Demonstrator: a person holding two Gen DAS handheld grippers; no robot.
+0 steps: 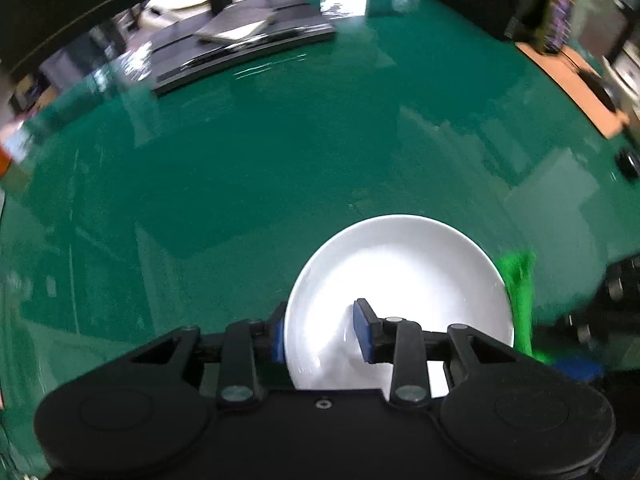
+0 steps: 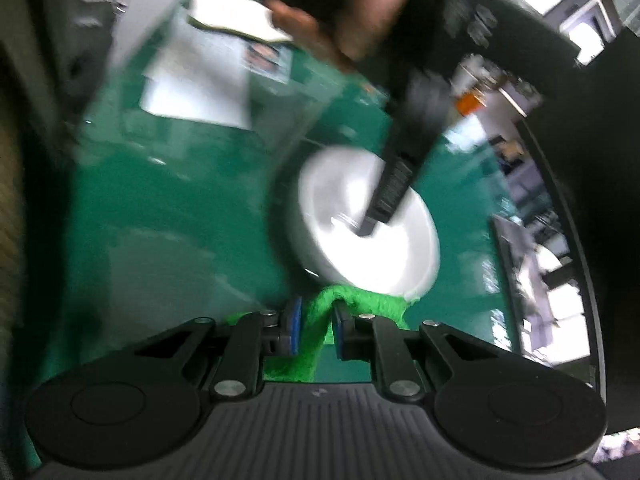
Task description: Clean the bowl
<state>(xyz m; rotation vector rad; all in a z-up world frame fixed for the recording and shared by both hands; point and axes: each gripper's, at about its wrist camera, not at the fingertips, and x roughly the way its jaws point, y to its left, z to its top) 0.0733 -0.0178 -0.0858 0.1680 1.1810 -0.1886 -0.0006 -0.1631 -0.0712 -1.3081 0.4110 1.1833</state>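
Your left tongs [image 1: 322,334] pinched the white bowl [image 1: 400,280] by its near rim on the green counter [image 1: 240,160]. Right tongs [image 2: 315,326] gripped the green cloth [image 2: 352,304] just beside the bowl. Wiping step, probably; cloth needs to go inside.

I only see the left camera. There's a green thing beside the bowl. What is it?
Observer: A green cloth, pinched in the right gripper, beside the bowl.
Operator: Is the cloth inside the bowl?
Observer: No. In the right view it sits at the bowl's outer rim, on the table side.
Operator: What's holding my gripper?
Observer: A hand shows at the top of the right view, gripping the left gripper by its handle; one finger sits inside the bowl, the other outside its rim.
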